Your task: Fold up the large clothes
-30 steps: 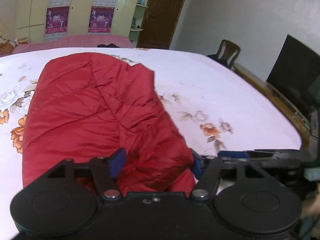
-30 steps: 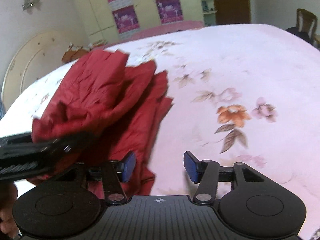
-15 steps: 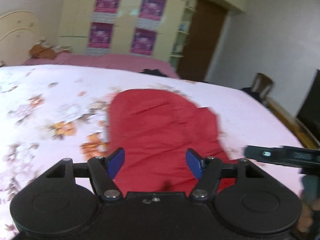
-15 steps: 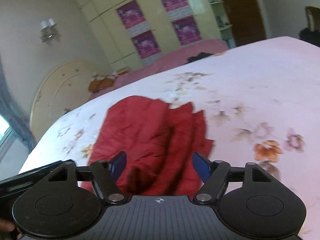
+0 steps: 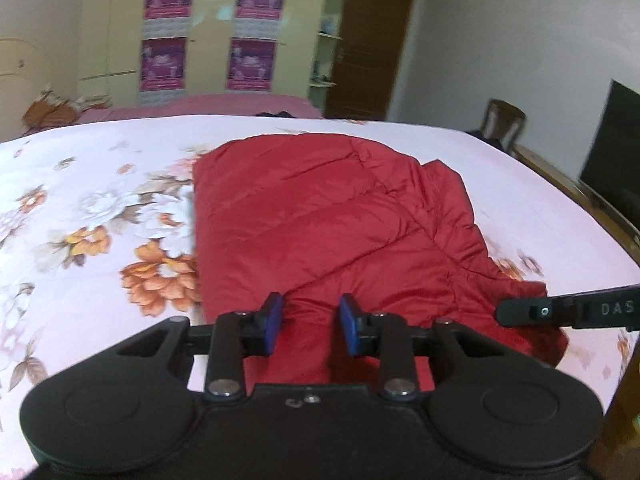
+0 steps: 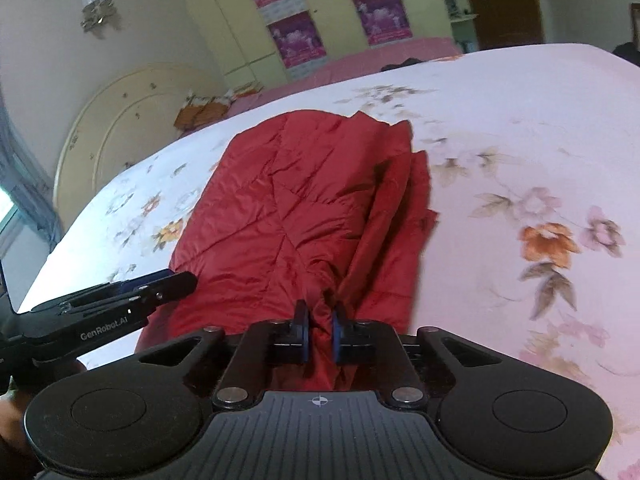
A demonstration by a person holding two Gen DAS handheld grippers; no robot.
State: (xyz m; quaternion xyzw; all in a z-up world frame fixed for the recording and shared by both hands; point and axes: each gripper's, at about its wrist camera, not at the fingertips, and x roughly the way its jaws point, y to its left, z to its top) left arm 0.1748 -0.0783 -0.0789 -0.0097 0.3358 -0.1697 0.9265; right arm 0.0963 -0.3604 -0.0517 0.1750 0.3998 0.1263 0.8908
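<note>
- Red quilted jacket (image 5: 328, 224) lies folded on floral bed (image 5: 92, 216), near edge at front.
- Right gripper (image 6: 319, 330): fingers clenched on bunched near hem.
- Left gripper (image 5: 308, 322): fingers parted over near edge, gripping nothing.
- Bare sheet both sides.

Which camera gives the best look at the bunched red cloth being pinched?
The right wrist view: its own right gripper squeezes a bunched fold of the red jacket between its blue pads. The left wrist view shows only that gripper's side at the jacket's corner.
</note>
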